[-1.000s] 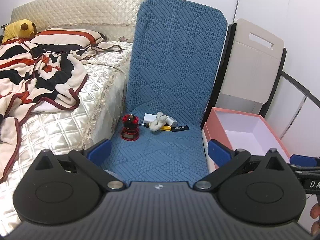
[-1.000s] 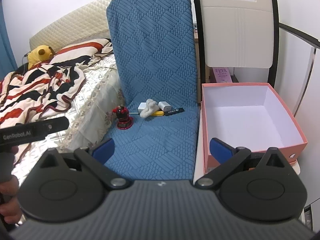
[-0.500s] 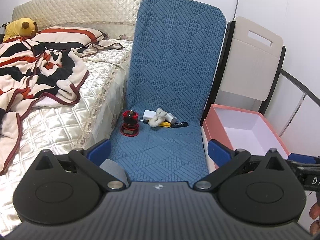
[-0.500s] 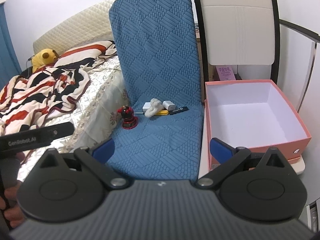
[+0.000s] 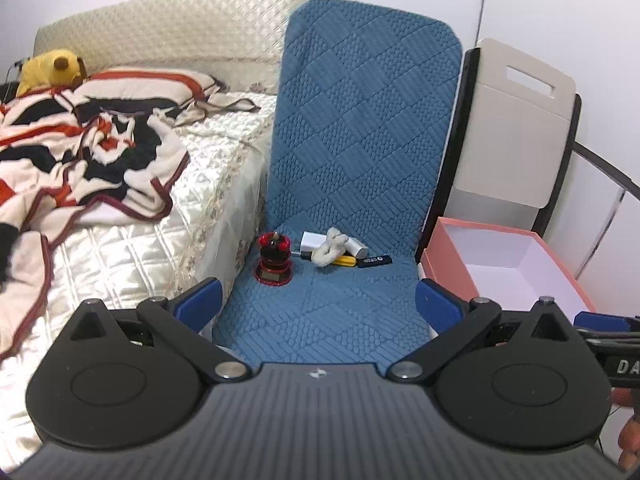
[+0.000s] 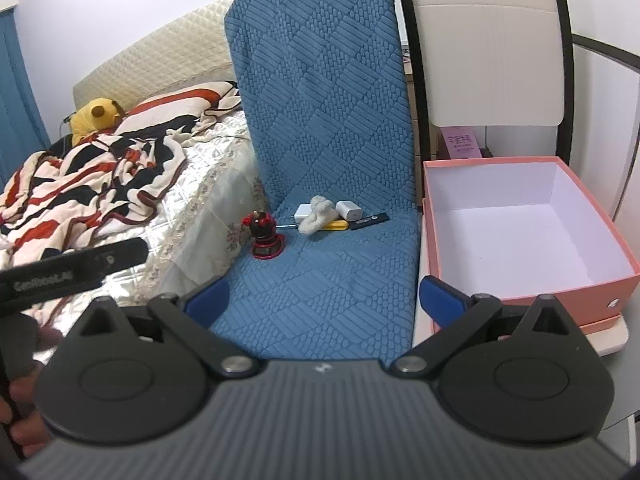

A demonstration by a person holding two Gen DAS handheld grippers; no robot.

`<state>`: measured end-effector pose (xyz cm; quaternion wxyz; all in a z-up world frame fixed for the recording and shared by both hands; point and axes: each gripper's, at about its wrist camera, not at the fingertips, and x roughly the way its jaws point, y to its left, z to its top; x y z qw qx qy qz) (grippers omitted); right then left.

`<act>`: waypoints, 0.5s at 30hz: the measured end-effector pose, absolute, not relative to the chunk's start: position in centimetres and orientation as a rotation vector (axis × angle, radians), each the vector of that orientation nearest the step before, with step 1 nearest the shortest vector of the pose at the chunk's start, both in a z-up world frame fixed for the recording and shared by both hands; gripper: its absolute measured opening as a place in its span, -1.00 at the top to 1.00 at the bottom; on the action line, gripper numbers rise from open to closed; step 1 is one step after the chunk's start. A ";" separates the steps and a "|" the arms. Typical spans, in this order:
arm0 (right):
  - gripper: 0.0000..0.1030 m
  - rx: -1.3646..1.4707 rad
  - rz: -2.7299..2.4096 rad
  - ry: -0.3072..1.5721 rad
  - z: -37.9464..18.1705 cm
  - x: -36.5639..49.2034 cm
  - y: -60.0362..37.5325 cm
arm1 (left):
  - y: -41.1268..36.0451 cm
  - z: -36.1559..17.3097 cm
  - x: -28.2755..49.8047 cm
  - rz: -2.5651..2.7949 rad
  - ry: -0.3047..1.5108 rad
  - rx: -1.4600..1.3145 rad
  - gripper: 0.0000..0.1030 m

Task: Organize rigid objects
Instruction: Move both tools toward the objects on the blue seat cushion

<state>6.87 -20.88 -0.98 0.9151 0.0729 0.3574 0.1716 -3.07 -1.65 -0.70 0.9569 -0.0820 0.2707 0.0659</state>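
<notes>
Fingers on both grippers are spread wide with nothing between them: the left gripper (image 5: 318,298) and the right gripper (image 6: 325,294) both hang back over the front of the blue seat (image 6: 320,280), well short of the clutter. That fits a start, I'd say, with nothing picked yet.

At the back of the seat, against the backrest, lies the small pile: a red and black figurine (image 6: 265,236) standing apart on the bed side, then two white chargers (image 6: 349,209), a screwdriver (image 6: 334,224) and a black stick (image 6: 369,221), with a soft toy (image 6: 316,220) lying across them.

Beside the seat sits the pink box (image 6: 532,288), open-topped. It is empty, white inside, and looks the likely home for the hard pieces.
</notes>
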 end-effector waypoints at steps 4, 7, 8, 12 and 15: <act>-1.00 0.172 0.362 0.757 -1.8 7.4 -20.2 | -1.0 -1.7 -2.1 0.127 0.555 -0.156 -1.00; -1.00 0.170 0.363 0.772 -2.3 7.9 -19.7 | -0.7 -2.3 -1.7 0.122 0.553 -0.150 -1.00; -1.00 0.161 0.360 0.768 -2.3 7.9 -19.5 | -0.5 -2.5 -1.6 0.122 0.553 -0.160 -1.00; -0.99 0.133 0.343 0.758 -2.4 8.1 -19.2 | 0.3 -3.2 -1.1 0.120 0.563 -0.198 -1.00; -0.99 0.117 0.340 0.756 -2.5 8.2 -19.2 | 0.5 -3.4 -1.2 0.121 0.546 -0.222 -1.00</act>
